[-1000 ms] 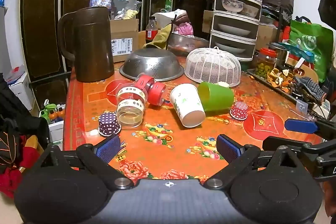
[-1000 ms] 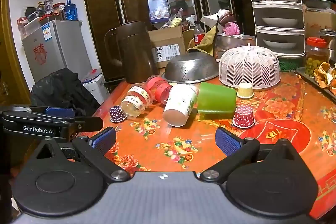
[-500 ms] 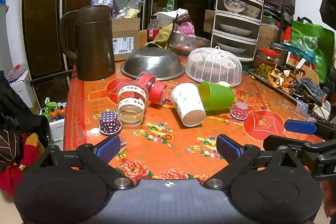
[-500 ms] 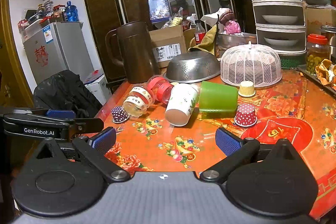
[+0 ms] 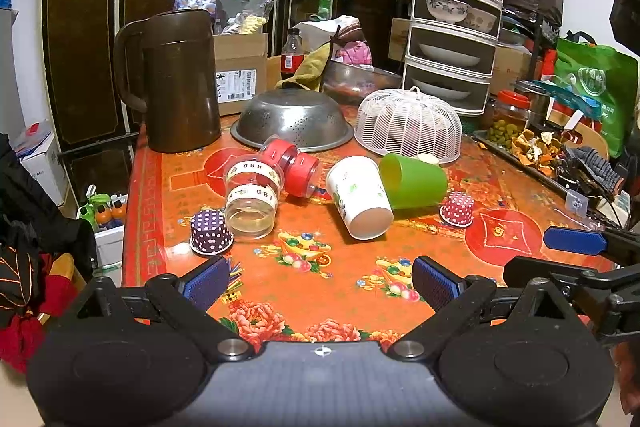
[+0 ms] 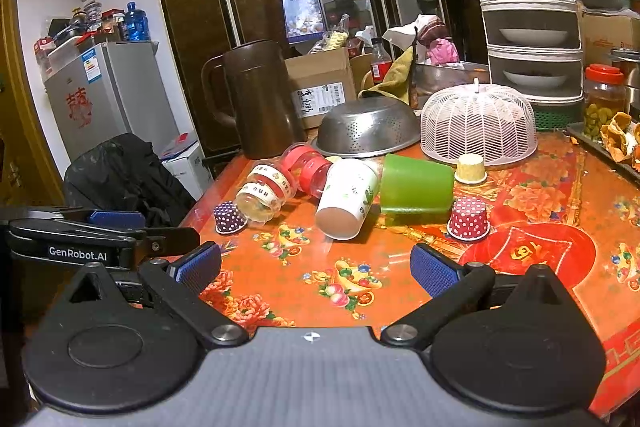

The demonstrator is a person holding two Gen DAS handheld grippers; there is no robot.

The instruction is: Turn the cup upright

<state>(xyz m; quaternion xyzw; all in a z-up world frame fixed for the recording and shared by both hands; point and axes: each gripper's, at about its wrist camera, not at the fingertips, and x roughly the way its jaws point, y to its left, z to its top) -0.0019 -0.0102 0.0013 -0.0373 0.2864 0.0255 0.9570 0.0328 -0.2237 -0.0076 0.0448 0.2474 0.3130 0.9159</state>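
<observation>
A white paper cup [image 5: 359,195] [image 6: 346,197] lies on its side mid-table, its base end toward me. A green plastic cup [image 5: 413,180] [image 6: 416,184] lies on its side right beside it. Small dotted cups stand mouth-down: purple [image 5: 210,231] [image 6: 229,217] at left, red [image 5: 457,208] [image 6: 469,218] at right, and a yellow one [image 6: 471,168] behind. My left gripper [image 5: 320,281] is open and empty, short of the cups. My right gripper [image 6: 316,267] is open and empty too, also short of them.
Clear jars with red lids [image 5: 256,189] lie left of the white cup. A brown jug [image 5: 176,79], an upturned steel colander [image 5: 294,121] and a white mesh food cover [image 5: 408,125] stand behind. A tray of peels [image 5: 532,151] lies at right.
Both grippers have drifted slightly nearer the table; the objects look a little larger. Nothing on the table has moved.
</observation>
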